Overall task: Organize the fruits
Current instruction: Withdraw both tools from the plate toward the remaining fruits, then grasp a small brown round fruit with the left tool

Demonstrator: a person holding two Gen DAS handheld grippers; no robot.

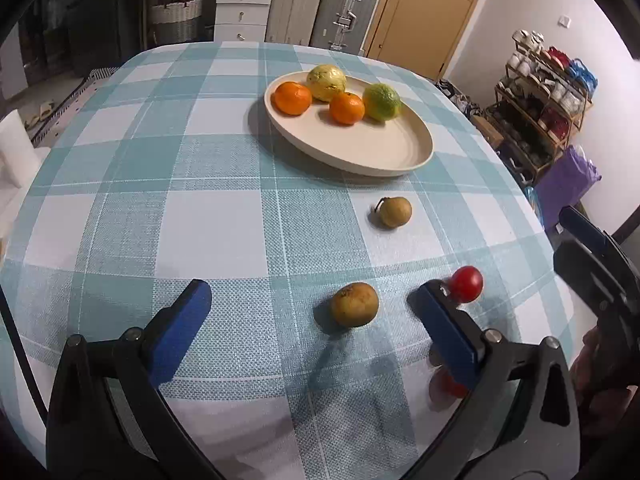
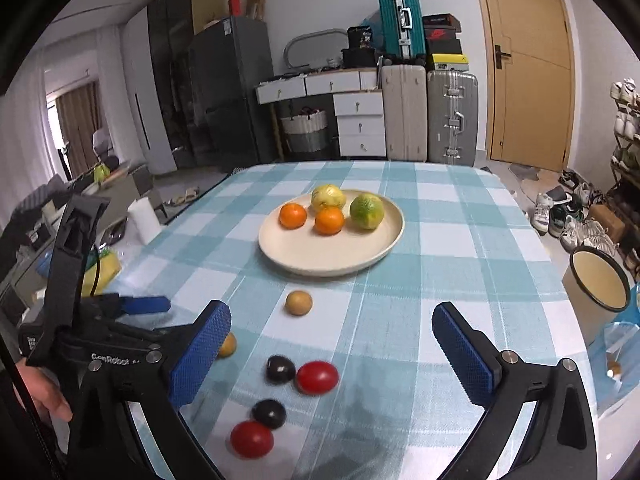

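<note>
Left gripper gapes around a speckled, brownish-yellow fruit.

Left gripper and right gripper, both wide apart, empty.

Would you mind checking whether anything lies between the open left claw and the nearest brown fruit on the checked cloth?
Nothing visible does. The round brown fruit lies on bare checked tablecloth just ahead of the open left claw, between its fingers' line.

Red fruit half hidden behind left gripper's right finger; brown fruit behind right gripper's.
</note>
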